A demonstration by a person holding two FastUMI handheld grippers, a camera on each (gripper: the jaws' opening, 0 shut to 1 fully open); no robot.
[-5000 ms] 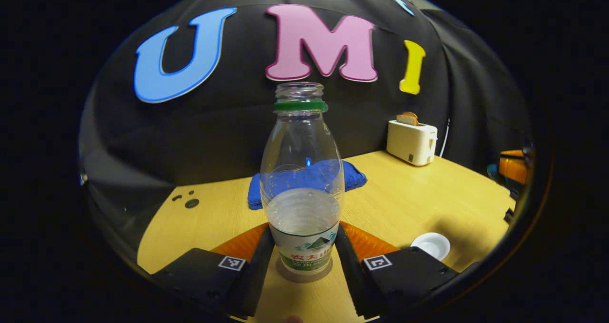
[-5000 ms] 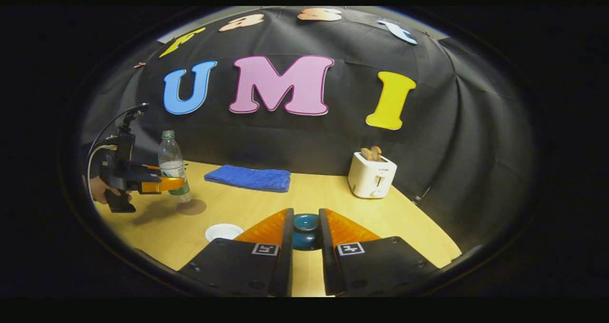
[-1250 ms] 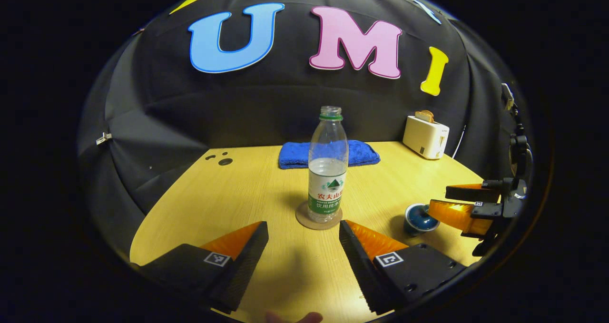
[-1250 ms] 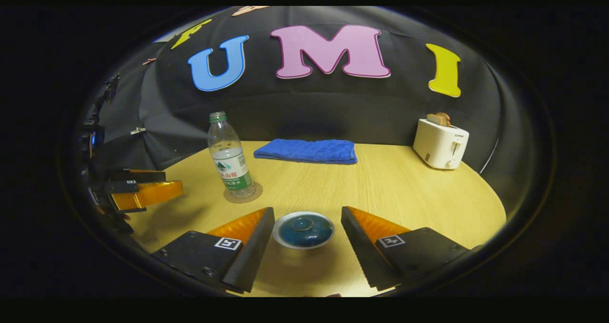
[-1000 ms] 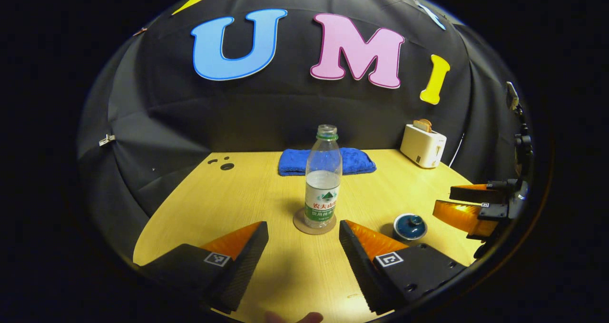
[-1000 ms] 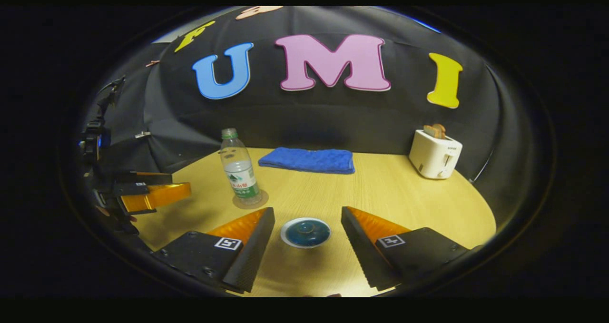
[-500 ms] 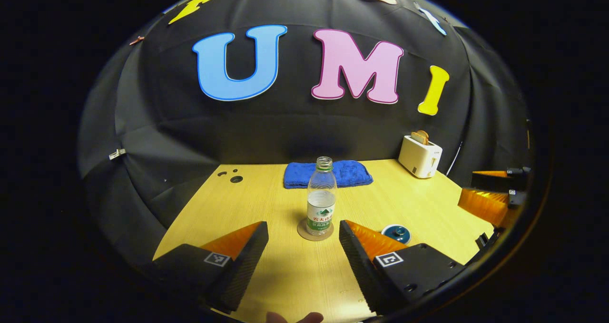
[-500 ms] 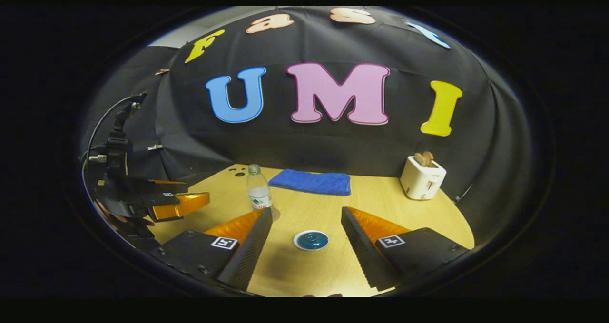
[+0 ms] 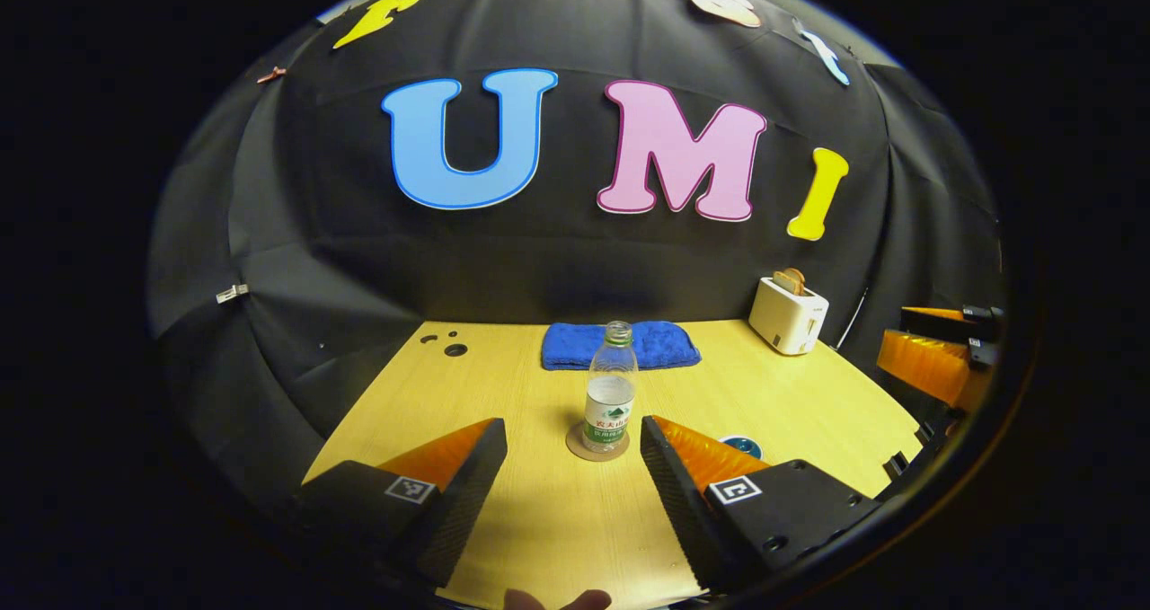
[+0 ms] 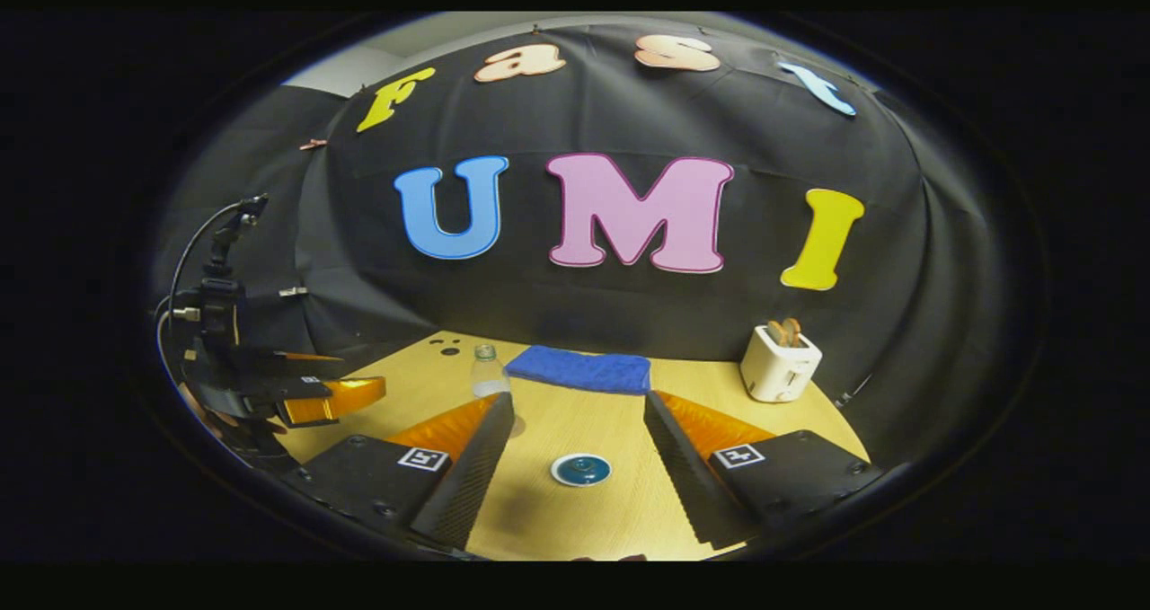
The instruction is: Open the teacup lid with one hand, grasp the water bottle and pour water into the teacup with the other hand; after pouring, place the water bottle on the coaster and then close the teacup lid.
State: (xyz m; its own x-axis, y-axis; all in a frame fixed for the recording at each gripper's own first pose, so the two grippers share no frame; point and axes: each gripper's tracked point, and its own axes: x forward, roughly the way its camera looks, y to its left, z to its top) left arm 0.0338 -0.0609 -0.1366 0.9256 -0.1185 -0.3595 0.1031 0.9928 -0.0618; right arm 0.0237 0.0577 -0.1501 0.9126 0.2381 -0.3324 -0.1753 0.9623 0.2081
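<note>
A clear water bottle (image 9: 610,402) with no cap and a green neck ring stands upright on a round brown coaster (image 9: 597,446) at mid-table. My left gripper (image 9: 572,423) is open, pulled back from the bottle and holding nothing. The teacup with its dark blue lid (image 10: 580,469) on top sits on the table ahead of my open right gripper (image 10: 578,399), well apart from both fingers. In the left gripper view the teacup (image 9: 742,446) peeks out behind my right-hand finger. The bottle (image 10: 487,374) is partly hidden behind a finger in the right gripper view.
A folded blue towel (image 9: 620,345) lies at the back of the wooden table (image 9: 503,394). A white toaster (image 9: 789,314) with bread stands at the back right. The other gripper (image 10: 328,398) hovers at the left, and its counterpart (image 9: 934,358) at the right edge.
Five seconds ago the left gripper held the bottle and the right held the lid. Both have let go, and over the last second both have drawn back and up from the table.
</note>
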